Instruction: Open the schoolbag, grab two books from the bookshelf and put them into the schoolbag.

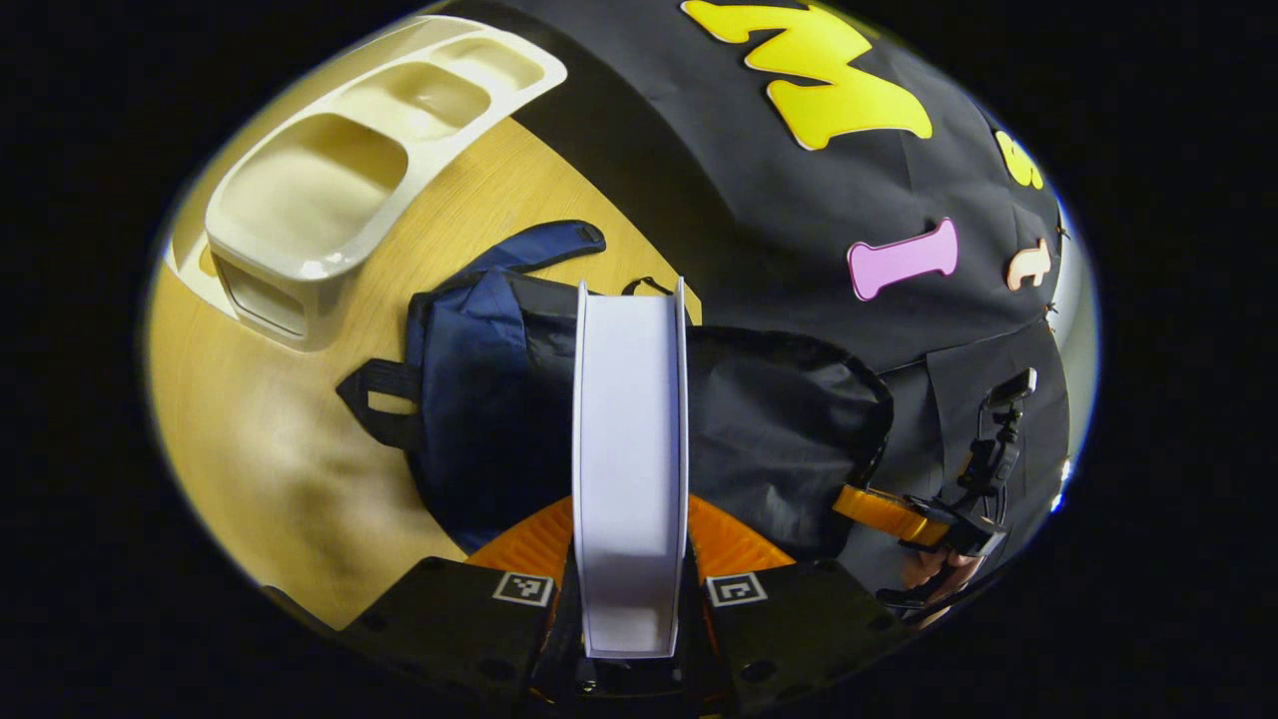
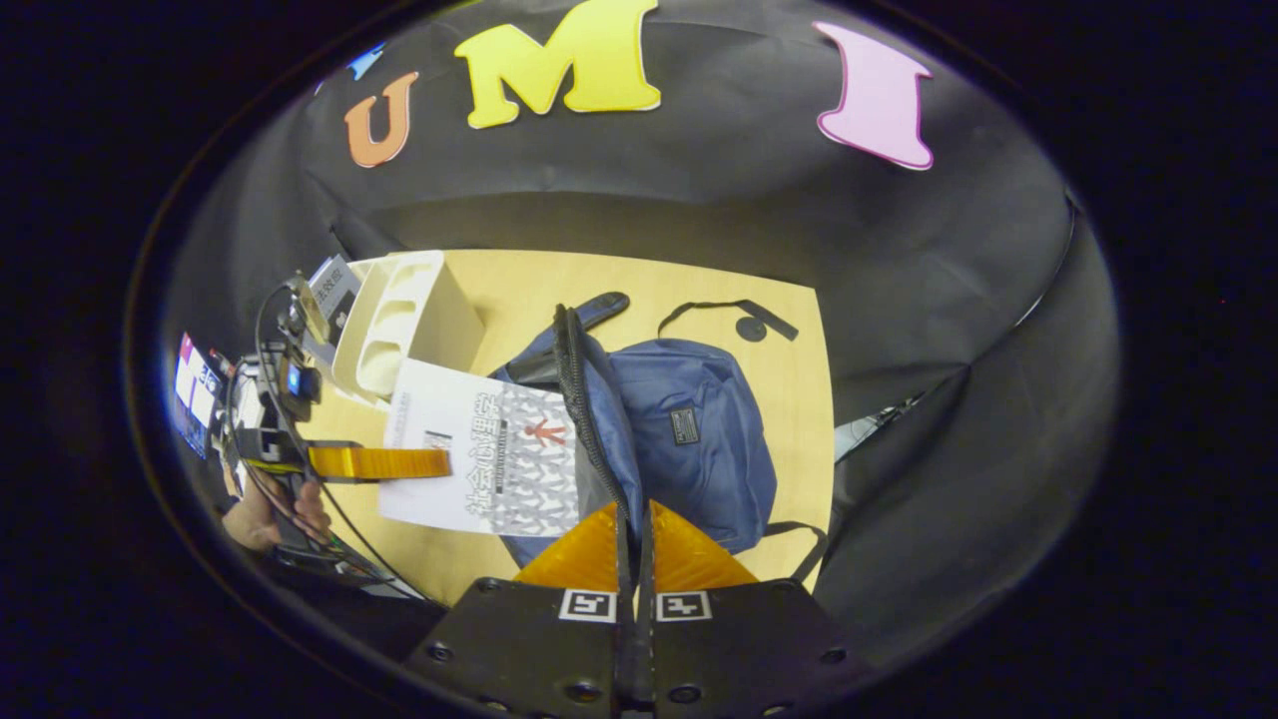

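The left claw grasps a book edge-on at frame centre, over the open bag on the tabletop. The right claw is clenched on the bag's zipper edge, lower centre. The shelf stands upper left.

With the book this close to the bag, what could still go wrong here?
1. The right gripper pinches only the zipper edge of the blue fabric schoolbag; if it slips, the mouth may close.
2. The white-covered book, clamped in the left gripper, could catch on the bag's rim instead of sliding in.
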